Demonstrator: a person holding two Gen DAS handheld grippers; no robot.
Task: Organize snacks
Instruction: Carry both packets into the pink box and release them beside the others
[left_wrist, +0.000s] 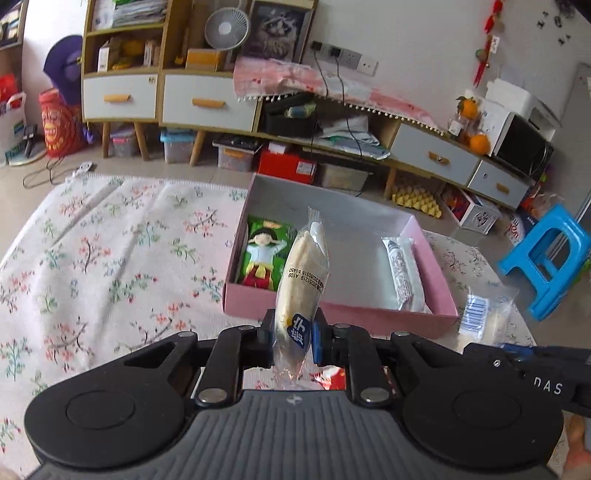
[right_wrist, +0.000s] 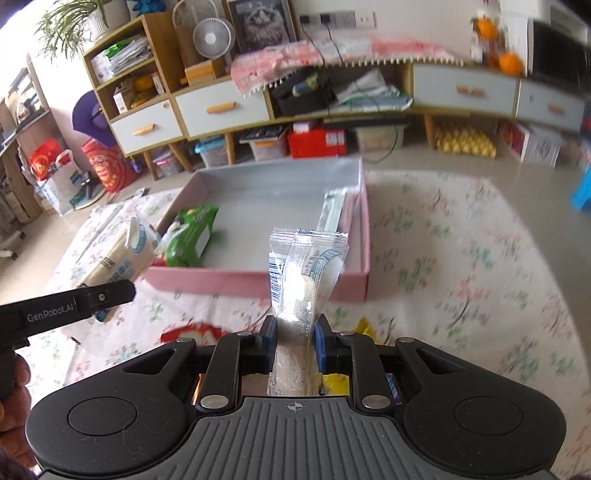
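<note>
The left claw (left_wrist: 293, 338) grips a cream bun pack (left_wrist: 304, 277) stamped "A109". The right claw (right_wrist: 295, 341) grips a clear snack pack (right_wrist: 304, 275). Ahead sits the pink box (left_wrist: 332, 314); "GenRobot.AI" shows beside.

Both handheld tools share one build: a ribbed grey housing stamped with a small crosshair mark, flanked by round black discs and black linkage arms pinned with silver rivets. The left gripper (left_wrist: 293, 334) and right gripper (right_wrist: 295, 341) carry blue finger pads (right_wrist: 320, 345) (white "GenRobot.AI" lettering marks one side). Bare skin shows at the frame edges.
</note>
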